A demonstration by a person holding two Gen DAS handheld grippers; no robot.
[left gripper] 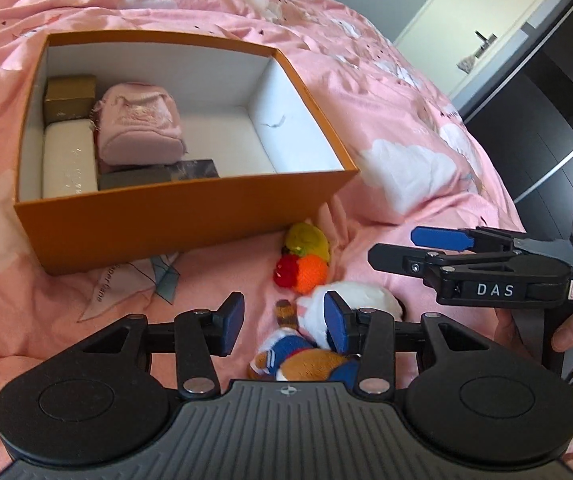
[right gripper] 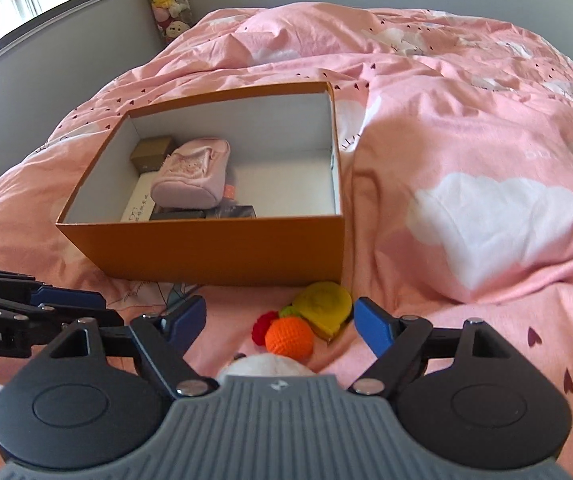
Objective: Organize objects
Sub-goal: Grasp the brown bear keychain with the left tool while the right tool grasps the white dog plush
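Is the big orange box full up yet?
No. The lidless orange cardboard box holds a pink pouch and small boxes on the left; its right half shows bare white floor.

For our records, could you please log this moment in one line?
left gripper: open above plush toy | right gripper: open | orange box: partly filled

Orange box: matt cardboard, smooth white paper-lined inside. Duvet: soft creased cotton-like cloth, printed. Pink pouch: fuzzy fabric. Fruit toys: crocheted yarn, coarse knit. Plush toy: fluffy pile. Left gripper and right gripper: matt black plastic, ribbed grey housing, shiny metal pivot pins, blue rubbery pads.
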